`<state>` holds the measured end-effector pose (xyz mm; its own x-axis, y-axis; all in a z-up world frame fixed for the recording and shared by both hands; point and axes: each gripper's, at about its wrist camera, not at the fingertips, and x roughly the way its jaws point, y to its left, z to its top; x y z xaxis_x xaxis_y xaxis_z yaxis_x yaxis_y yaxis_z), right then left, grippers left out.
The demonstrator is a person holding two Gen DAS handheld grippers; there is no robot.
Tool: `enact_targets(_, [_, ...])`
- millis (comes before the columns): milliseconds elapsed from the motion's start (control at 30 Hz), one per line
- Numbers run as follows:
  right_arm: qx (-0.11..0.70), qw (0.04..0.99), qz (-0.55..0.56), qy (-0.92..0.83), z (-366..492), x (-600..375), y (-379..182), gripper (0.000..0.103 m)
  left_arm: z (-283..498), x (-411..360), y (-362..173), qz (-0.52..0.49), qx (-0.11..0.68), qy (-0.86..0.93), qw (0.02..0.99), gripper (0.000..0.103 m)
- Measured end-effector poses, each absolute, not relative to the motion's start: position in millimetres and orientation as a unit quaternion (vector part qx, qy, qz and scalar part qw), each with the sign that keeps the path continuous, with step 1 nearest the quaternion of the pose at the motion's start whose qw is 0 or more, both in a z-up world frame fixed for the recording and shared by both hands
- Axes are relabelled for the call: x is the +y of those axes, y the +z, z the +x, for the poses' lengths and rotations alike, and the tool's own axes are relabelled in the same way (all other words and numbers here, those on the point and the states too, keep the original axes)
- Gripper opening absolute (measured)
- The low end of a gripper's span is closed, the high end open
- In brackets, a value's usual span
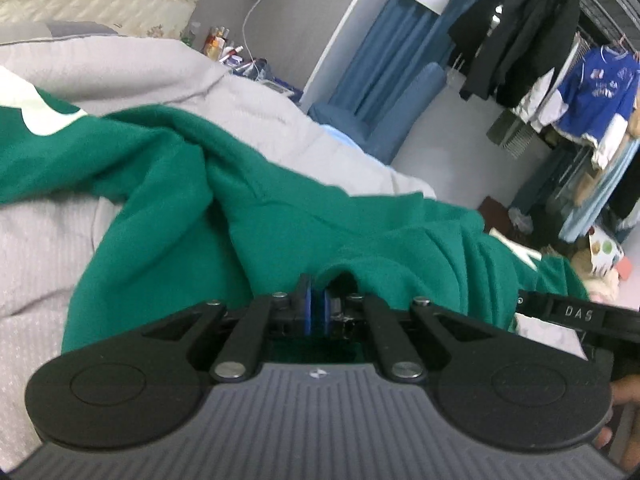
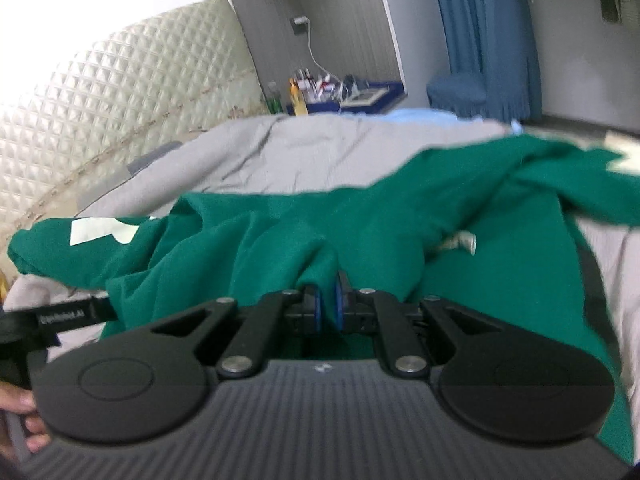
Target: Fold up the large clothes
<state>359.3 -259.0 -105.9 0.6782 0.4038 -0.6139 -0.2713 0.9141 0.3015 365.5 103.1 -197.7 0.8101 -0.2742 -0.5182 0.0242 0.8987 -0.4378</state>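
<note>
A large green garment with white print (image 1: 192, 184) lies crumpled across a grey bed. My left gripper (image 1: 318, 304) is shut on a pinched fold of the green garment, its blue pads close together with cloth between them. In the right wrist view the same green garment (image 2: 360, 232) stretches across the bed, and my right gripper (image 2: 327, 304) is shut on another fold of it. A white tag (image 2: 460, 242) shows on the cloth to the right. The other gripper's black arm shows at each view's edge.
The grey bedcover (image 1: 132, 68) spreads under the garment, with a quilted cream headboard (image 2: 100, 92) behind. A cluttered bedside table (image 2: 332, 92), a blue chair (image 1: 384, 120) and blue curtain stand beyond. A rack of hanging clothes (image 1: 560, 76) fills the right.
</note>
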Motion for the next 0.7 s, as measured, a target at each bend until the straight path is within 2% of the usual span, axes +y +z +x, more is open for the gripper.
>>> enact_targets(133, [0.434, 0.881, 0.119, 0.146, 361.4, -260.0, -139.0, 0.009, 370.6, 107.3, -221.8, -0.229, 0.324, -0.077, 0.915, 0.006])
enact_targets(300, [0.455, 0.867, 0.16, 0.128, 369.5, -265.9, -144.4, 0.009, 368.8, 108.0, -227.8, -0.235, 0.33, -0.077, 0.911, 0.007])
enact_targets(333, [0.454, 0.868, 0.16, 0.127, 369.0, -265.8, -140.7, 0.009, 367.2, 108.8, -225.1, -0.233, 0.329, -0.076, 0.912, 0.014])
enact_targets(367, [0.451, 0.87, 0.156, 0.127, 366.8, -265.9, -137.1, 0.011, 364.7, 109.8, -222.0, -0.228, 0.333, -0.073, 0.912, 0.029])
enact_targets(400, [0.447, 0.873, 0.149, 0.125, 363.6, -265.0, -132.0, 0.012, 362.4, 112.0, -218.0, -0.223, 0.336, -0.07, 0.913, 0.038])
enact_targets(433, [0.445, 0.876, 0.142, 0.122, 359.6, -264.4, -127.6, 0.013, 358.1, 113.9, -213.2, -0.217, 0.334, -0.065, 0.915, 0.055])
enact_targets(467, [0.444, 0.877, 0.138, 0.118, 354.5, -265.4, -124.7, 0.013, 352.1, 115.4, -208.4, -0.212, 0.331, -0.063, 0.918, 0.062])
enact_targets(533, [0.443, 0.878, 0.137, 0.118, 343.5, -268.1, -117.3, 0.022, 347.1, 120.6, -191.4, -0.212, 0.329, -0.06, 0.918, 0.065])
enact_targets(600, [0.434, 0.88, 0.147, 0.123, 330.3, -277.4, -110.0, 0.052, 334.3, 125.7, -180.3, -0.22, 0.316, -0.057, 0.921, 0.068])
enact_targets(667, [0.416, 0.885, 0.161, 0.131, 322.1, -283.4, -101.0, 0.063, 325.1, 125.6, -166.5, -0.214, 0.297, -0.053, 0.929, 0.072])
enact_targets(700, [0.404, 0.89, 0.165, 0.134, 318.0, -285.1, -96.2, 0.063, 317.6, 125.8, -160.2, -0.211, 0.285, -0.055, 0.934, 0.073])
